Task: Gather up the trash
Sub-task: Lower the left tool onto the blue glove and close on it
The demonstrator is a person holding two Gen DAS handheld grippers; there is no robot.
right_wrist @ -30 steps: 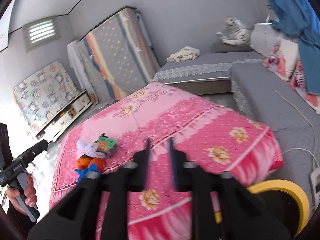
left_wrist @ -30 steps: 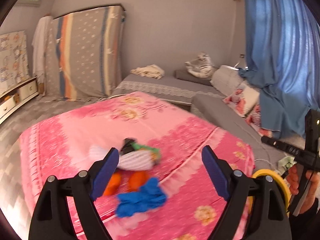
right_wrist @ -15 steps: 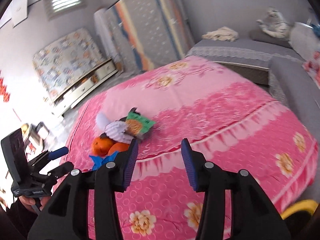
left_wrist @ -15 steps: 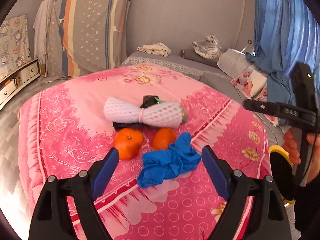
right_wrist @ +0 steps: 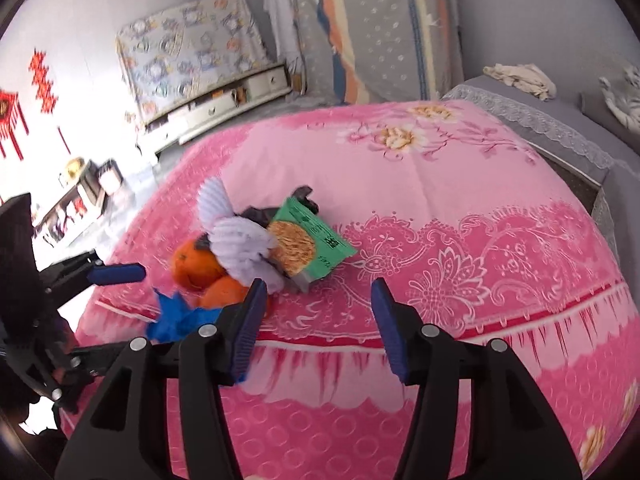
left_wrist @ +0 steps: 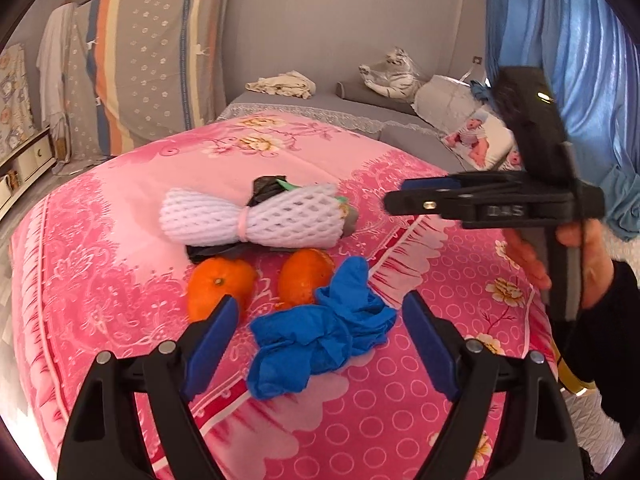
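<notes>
On the pink bedspread (left_wrist: pixel 120 280) lies a small heap of trash: a crumpled blue glove (left_wrist: pixel 320 336), two oranges (left_wrist: pixel 218 286) (left_wrist: pixel 304 280), a white foam net sleeve (left_wrist: pixel 256 216) over a black bag, and a green snack packet (right_wrist: pixel 310 248). My left gripper (left_wrist: pixel 316 336) stands open just above the blue glove, one finger on each side of it, not touching. My right gripper (right_wrist: pixel 316 320) has nothing between its fingers; its jaws are opening, a little short of the green packet. In the left wrist view the right gripper (left_wrist: pixel 416 196) reaches in from the right, held by a hand.
A grey sofa (left_wrist: pixel 360 116) with cushions and a plush tiger (left_wrist: pixel 394 76) lies behind the bed. Blue curtains (left_wrist: pixel 560 60) hang at the right, and a striped mattress (left_wrist: pixel 152 60) leans on the far wall. A low white drawer unit (right_wrist: pixel 224 104) stands at the left.
My left gripper has dropped toward the heap, so the blue glove now lies between its fingers. My right gripper swung left toward the heap, rolled, and its jaws widened.
</notes>
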